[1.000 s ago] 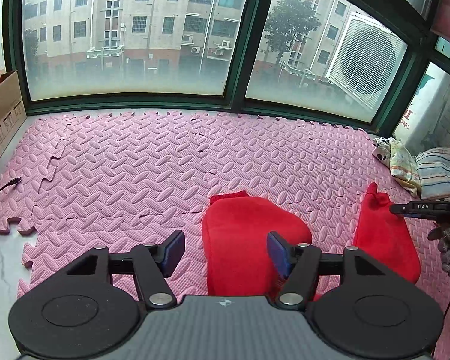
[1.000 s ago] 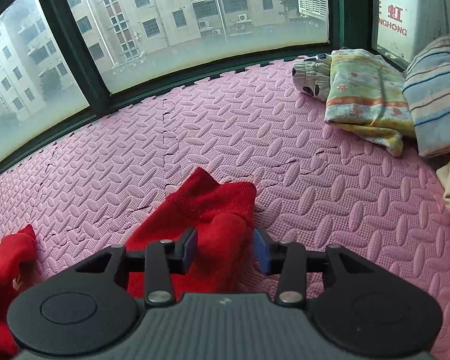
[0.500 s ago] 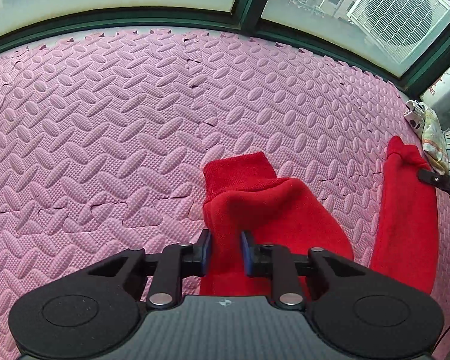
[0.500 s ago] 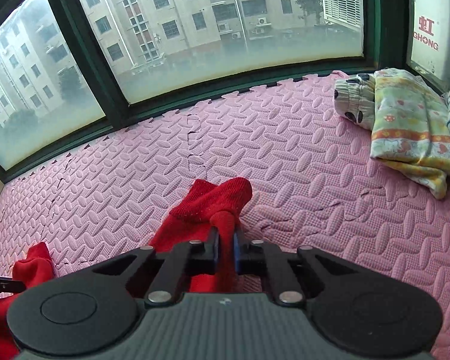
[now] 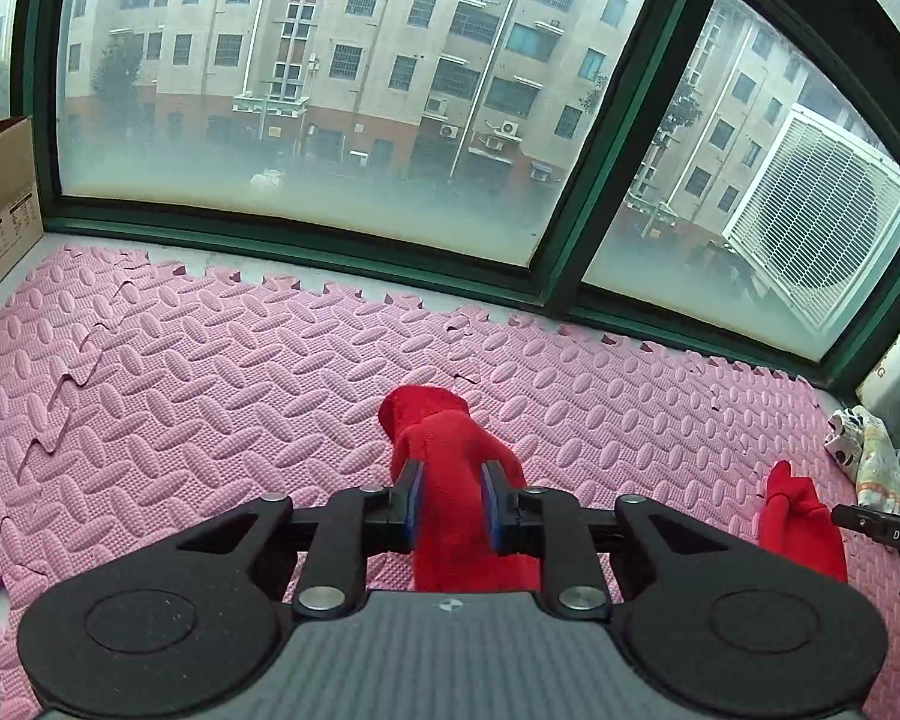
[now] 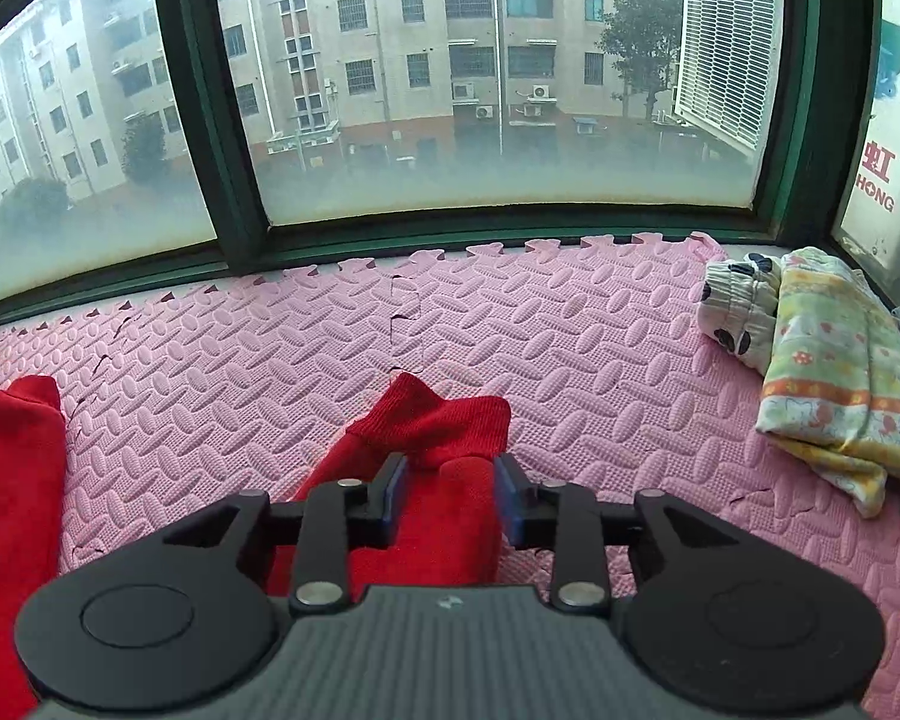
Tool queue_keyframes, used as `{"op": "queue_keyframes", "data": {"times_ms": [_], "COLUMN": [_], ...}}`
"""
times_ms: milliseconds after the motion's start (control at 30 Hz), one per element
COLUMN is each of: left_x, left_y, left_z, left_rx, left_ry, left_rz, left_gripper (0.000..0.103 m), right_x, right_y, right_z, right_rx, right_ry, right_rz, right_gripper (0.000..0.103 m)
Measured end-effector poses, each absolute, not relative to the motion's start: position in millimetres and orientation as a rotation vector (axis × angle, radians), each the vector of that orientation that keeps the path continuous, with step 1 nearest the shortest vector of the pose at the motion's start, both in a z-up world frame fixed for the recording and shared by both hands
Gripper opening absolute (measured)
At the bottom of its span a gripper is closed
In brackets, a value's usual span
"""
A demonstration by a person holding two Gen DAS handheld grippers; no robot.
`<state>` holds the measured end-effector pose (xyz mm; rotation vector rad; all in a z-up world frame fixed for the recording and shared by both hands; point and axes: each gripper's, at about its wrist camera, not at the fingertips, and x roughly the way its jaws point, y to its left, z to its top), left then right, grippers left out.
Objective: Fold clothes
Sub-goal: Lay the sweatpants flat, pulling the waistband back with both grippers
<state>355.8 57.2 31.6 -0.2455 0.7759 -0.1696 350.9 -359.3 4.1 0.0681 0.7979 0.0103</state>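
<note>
A red knit garment lies on the pink foam mat, held at two ends. In the left wrist view my left gripper [image 5: 450, 507] is shut on one red end [image 5: 444, 450], its cuff sticking up past the pads. The other red end [image 5: 801, 516] shows at the right beside the tip of my right gripper [image 5: 879, 534]. In the right wrist view my right gripper [image 6: 449, 495] is shut on the red garment [image 6: 438, 420] below its ribbed cuff. The left-held end [image 6: 12, 480] shows at the far left.
The pink foam mat [image 6: 570, 324] runs to a green-framed window [image 5: 600, 138]. Folded patterned clothes [image 6: 822, 360] lie at the right of the mat and also show in the left wrist view [image 5: 870, 462]. A cardboard box [image 5: 0, 204] stands at the far left.
Both grippers were open a second ago, then closed on the red garment. Both views now tilt up, with more window in sight, and the red ends are lifted.
</note>
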Motion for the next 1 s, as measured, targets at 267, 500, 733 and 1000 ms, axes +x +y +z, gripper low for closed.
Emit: {"op": "queue_keyframes", "data": {"times_ms": [267, 500, 733, 1000], "left_x": [287, 208, 160, 143], "left_y": [66, 60, 45, 42], "left_z": [36, 17, -7, -14], "left_rx": [-0.214, -0.165, -0.152, -0.181], "left_ry": [0.871, 0.965, 1.021, 1.007], "left_rz": [-0.199, -0.225, -0.221, -0.181], "left_gripper": [0.056, 0.065, 0.063, 0.022], "right_x": [307, 260, 206, 151], "right_y": [-330, -297, -268, -252], "right_z": [13, 13, 13, 19], "right_rx": [0.035, 0.006, -0.036, -0.089], "right_ry": [0.816, 0.85, 0.873, 0.872], "right_rz": [0.129, 0.249, 0.355, 0.429], "right_gripper": [0.042, 0.053, 0.059, 0.06]}}
